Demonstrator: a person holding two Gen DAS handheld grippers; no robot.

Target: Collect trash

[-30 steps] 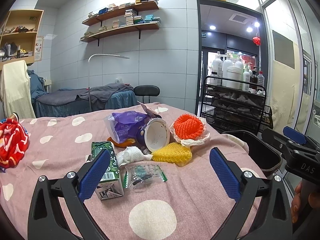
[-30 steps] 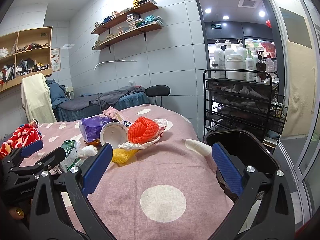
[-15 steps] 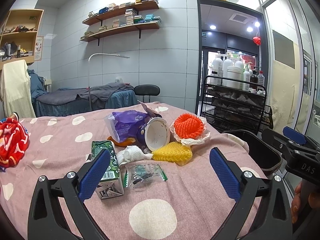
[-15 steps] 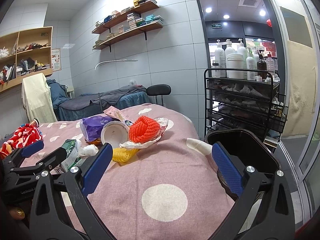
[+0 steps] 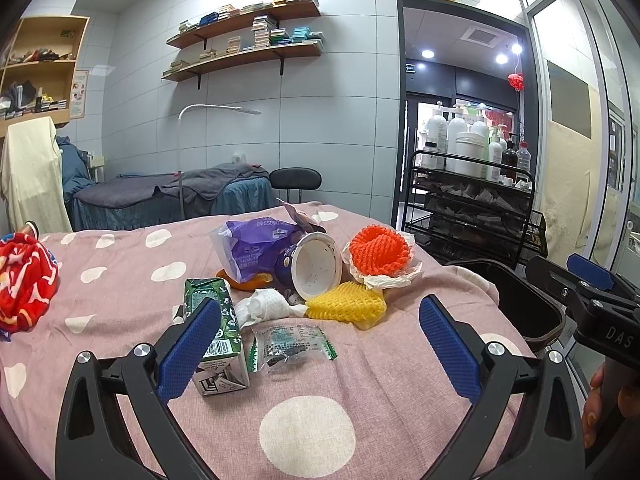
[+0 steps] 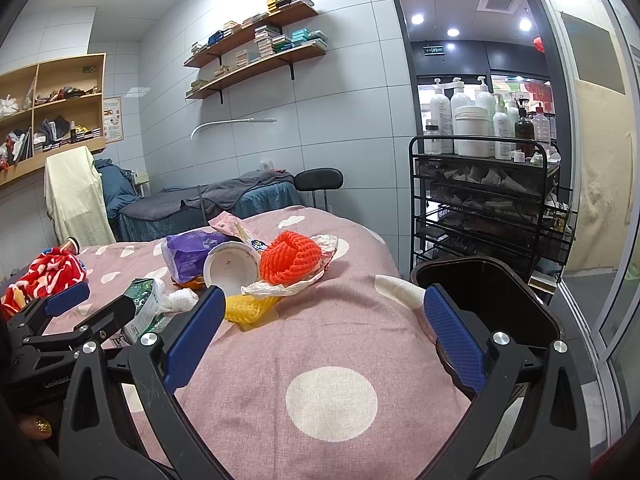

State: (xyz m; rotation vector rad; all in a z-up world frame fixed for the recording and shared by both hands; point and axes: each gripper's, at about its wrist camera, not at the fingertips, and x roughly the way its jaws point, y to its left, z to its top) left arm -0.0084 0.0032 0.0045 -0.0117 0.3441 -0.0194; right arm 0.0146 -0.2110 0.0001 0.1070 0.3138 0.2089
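Observation:
A pile of trash lies on a pink polka-dot bed cover: a green carton, a clear wrapper, a crumpled white tissue, yellow foam netting, an orange foam net on white paper, a white tub and a purple bag. My left gripper hangs open just before the wrapper and carton, holding nothing. My right gripper is open and empty over bare cover, the yellow netting by its left finger. A black bin stands at the bed's right edge.
A red patterned cloth lies at the bed's left. A black wire trolley with white bottles stands behind the bin. A second bed, a black stool and wall shelves fill the back. A glass door is on the right.
The right wrist view has shifted slightly, with the trash pile a little further right in it. The left gripper and the trash have not moved.

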